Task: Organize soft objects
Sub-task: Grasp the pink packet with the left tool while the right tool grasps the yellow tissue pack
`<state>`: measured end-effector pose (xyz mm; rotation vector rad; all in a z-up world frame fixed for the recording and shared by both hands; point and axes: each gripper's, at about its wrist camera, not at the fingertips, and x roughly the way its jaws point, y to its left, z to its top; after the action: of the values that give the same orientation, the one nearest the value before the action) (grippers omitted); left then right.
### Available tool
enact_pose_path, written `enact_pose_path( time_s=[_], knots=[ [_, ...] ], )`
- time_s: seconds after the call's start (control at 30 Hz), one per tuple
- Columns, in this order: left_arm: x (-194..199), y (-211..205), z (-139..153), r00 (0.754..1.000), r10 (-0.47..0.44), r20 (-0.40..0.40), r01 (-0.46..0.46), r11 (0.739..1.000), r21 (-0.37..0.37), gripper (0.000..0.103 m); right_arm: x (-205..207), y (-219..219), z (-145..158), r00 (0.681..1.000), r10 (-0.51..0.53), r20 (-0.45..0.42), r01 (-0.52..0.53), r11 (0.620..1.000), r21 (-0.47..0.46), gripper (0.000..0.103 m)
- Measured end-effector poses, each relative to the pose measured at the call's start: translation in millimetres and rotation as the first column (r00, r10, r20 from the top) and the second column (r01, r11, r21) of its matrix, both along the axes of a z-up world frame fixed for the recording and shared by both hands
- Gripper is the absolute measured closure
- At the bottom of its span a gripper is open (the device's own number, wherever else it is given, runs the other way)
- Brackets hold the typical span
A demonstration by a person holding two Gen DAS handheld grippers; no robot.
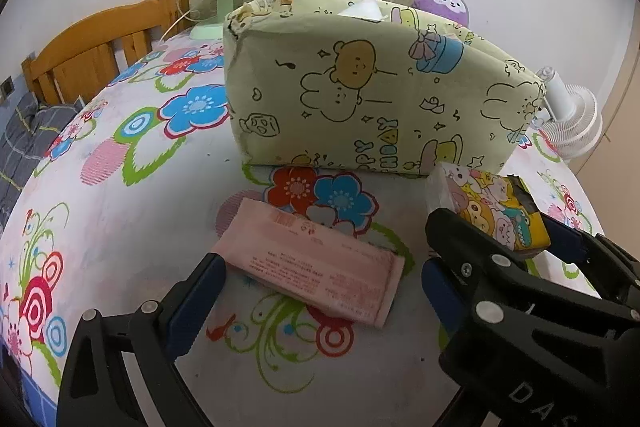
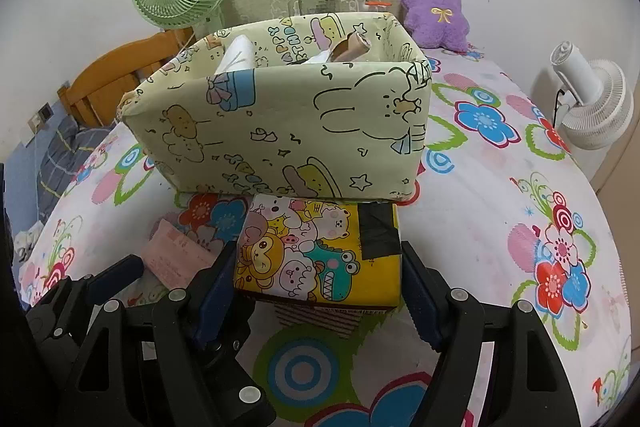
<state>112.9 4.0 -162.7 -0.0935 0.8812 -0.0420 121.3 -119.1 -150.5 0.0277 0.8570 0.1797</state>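
Storage box [image 2: 280, 123] directly ahead, open-topped.

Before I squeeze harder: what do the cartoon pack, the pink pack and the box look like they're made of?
Cartoon pack: glossy printed plastic film over something soft, likely tissues; a dark tape patch on top.
Pink pack: thin matte film wrap, slightly wrinkled, flat and pliable-looking.
Box: looks like stiff card covered in printed paper or fabric; creased, worn corners. Which covering, I cannot tell.

Even indoor light, fisheye-warped edges.
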Motion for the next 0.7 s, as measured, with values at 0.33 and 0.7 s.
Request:
enact_pose_path(
  time_s=[0.33,0.7],
  knots=[
    [10,-6,1,0.999,-0.028,-0.017,0.028,1.000,0.014,0.004,8,-7,0,1.000,-0.017,-0.003,0.017,1.000,0.008,0.026],
    [16,-23,3,0.997,-0.067,-0.031,0.068,0.997,0.031,0.013,12,-23,-2,0.999,-0.041,-0.016,0.042,0.999,0.032,0.026]
  ],
)
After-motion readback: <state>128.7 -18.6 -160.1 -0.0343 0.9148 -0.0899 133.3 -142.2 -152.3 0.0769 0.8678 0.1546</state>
